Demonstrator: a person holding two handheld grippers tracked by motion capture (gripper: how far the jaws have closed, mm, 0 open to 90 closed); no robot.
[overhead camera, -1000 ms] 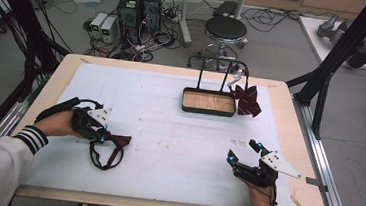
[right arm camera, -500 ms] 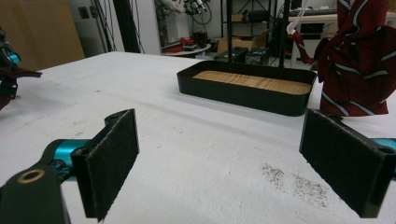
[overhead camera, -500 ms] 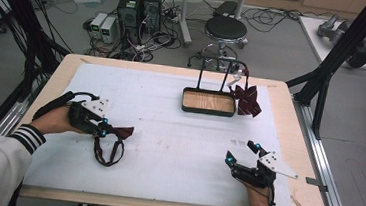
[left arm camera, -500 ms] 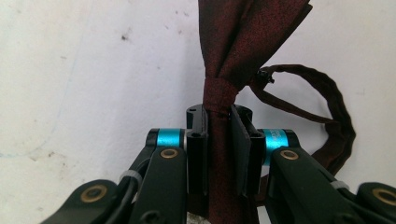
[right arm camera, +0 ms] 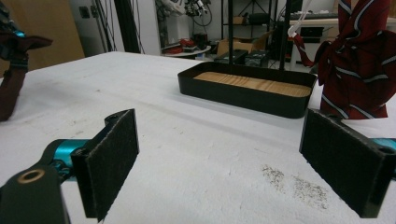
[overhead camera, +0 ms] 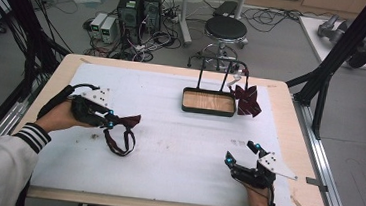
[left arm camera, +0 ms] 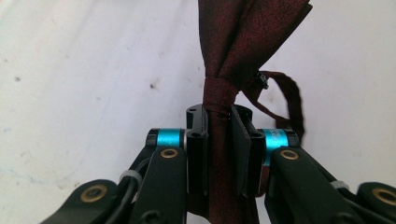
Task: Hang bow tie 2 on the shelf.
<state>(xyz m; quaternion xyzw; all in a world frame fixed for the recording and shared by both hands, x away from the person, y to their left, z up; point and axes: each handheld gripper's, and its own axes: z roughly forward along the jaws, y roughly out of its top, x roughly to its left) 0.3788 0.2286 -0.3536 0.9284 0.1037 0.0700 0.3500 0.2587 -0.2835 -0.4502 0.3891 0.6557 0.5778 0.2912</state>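
At about 9 o'clock on the white-covered bench, the left claw points toward 3 o'clock and is clamped on a dark red bow tie. In the left gripper view the two jaws pinch the bow tie at its knotted middle, with the pleated fabric fanning out beyond the pads toward 12 o'clock. The bow tie's neck strap hangs down from the claw in a loop toward 6 o'clock, its lower end reaching the bench surface; in the left gripper view the strap curls out at 3 o'clock of the knot. The person's left hand, in a striped cuff, wraps the claw's body.

Toward 1 o'clock of the bench middle stands a black tray with a wooden floor and a tall black wire frame rising from its far side. Just beside its right end, at 3 o'clock of it, a second dark red tie with pale stripes hangs from the frame.

At about 5 o'clock on the bench the right claw rests low near the front edge, pointing toward 11 o'clock. Its jaws stand wide apart with nothing between them; the right gripper view shows the two black pads well separated, the tray and the striped tie beyond them.
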